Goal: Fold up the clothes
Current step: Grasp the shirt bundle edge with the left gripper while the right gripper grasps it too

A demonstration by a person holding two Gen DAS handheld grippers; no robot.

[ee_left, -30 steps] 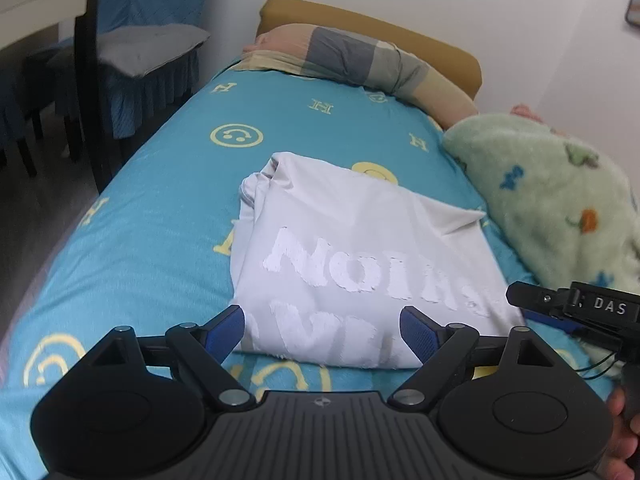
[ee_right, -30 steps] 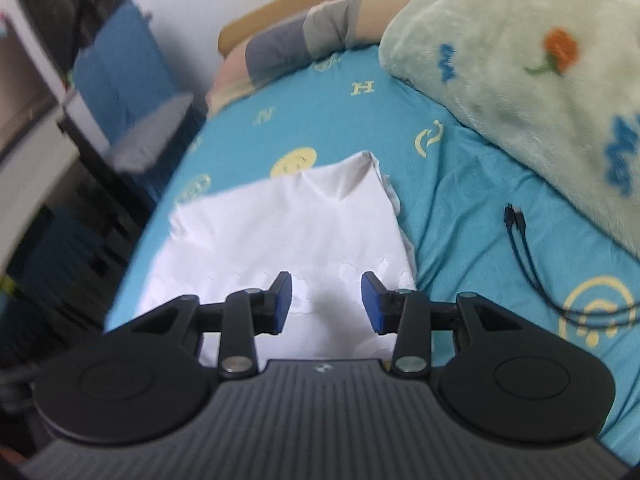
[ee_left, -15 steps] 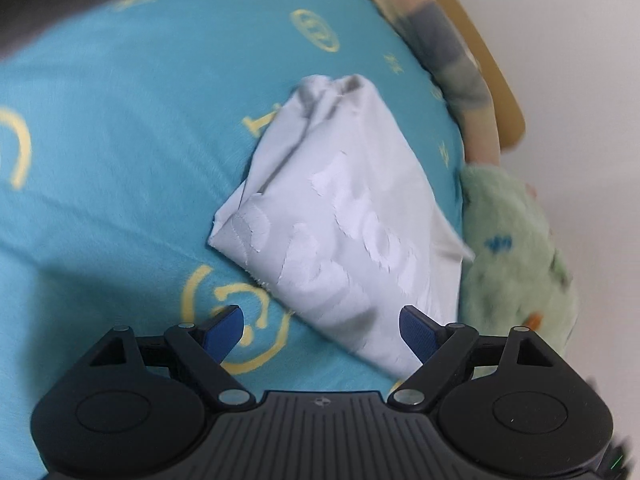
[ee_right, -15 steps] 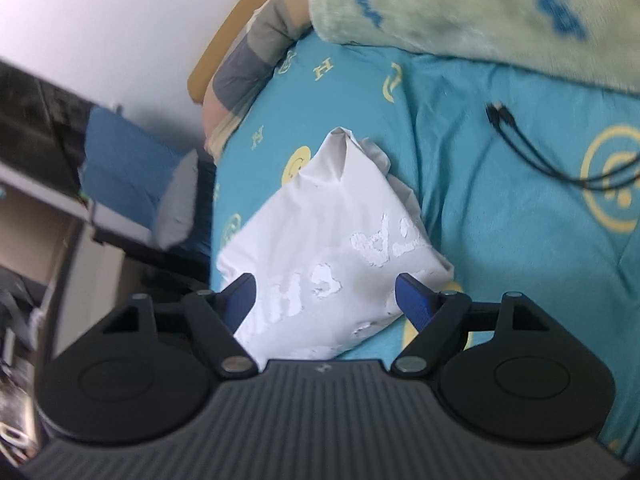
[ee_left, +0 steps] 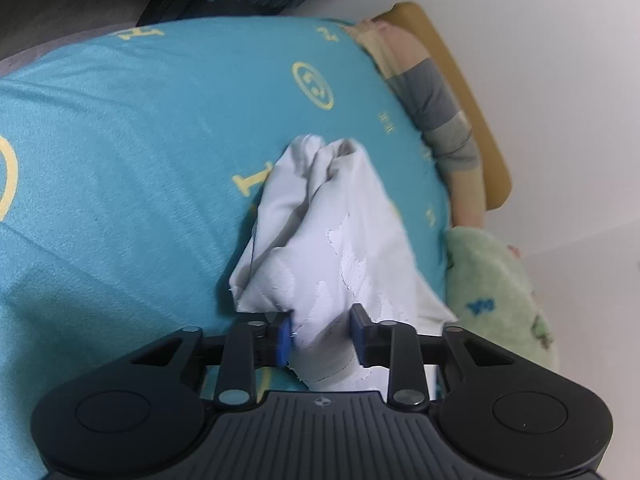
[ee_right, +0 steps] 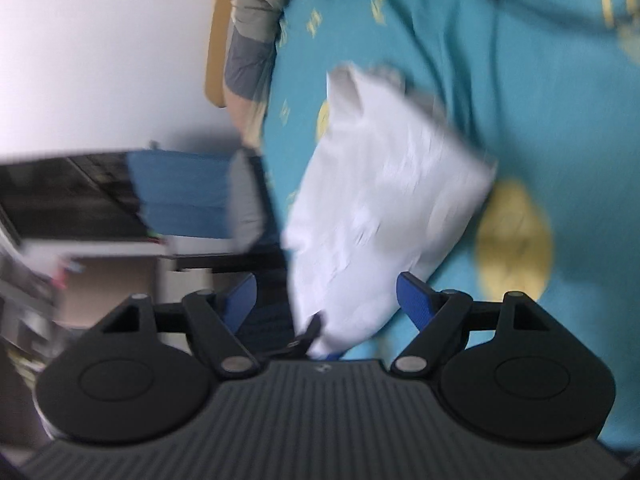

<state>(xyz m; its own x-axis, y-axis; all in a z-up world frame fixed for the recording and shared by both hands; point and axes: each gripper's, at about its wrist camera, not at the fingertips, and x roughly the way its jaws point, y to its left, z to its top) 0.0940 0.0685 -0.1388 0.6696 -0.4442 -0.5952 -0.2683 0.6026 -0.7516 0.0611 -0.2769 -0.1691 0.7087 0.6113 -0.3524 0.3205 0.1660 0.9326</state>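
A folded white T-shirt (ee_left: 340,236) with white lettering lies on the teal bedsheet (ee_left: 140,140). My left gripper (ee_left: 322,338) is shut on the near edge of the folded shirt, with cloth bunched between its blue pads (ee_left: 285,336). In the right wrist view, which is blurred, the shirt (ee_right: 384,208) fills the middle, and my right gripper (ee_right: 326,300) is open with the shirt's near end between its spread fingers. The black tip of the left gripper (ee_right: 308,334) shows there at the shirt's near corner.
A striped pillow (ee_left: 436,96) lies against the yellow headboard (ee_left: 472,96). A green fleece blanket (ee_left: 496,292) lies beside the shirt. A black cable (ee_right: 540,4) lies on the sheet. A blue-covered chair (ee_right: 188,192) stands beside the bed.
My left gripper has moved in on the shirt's near edge and shut on it. My right gripper has opened wide and swung, and the shirt's near end now sits between its fingers.
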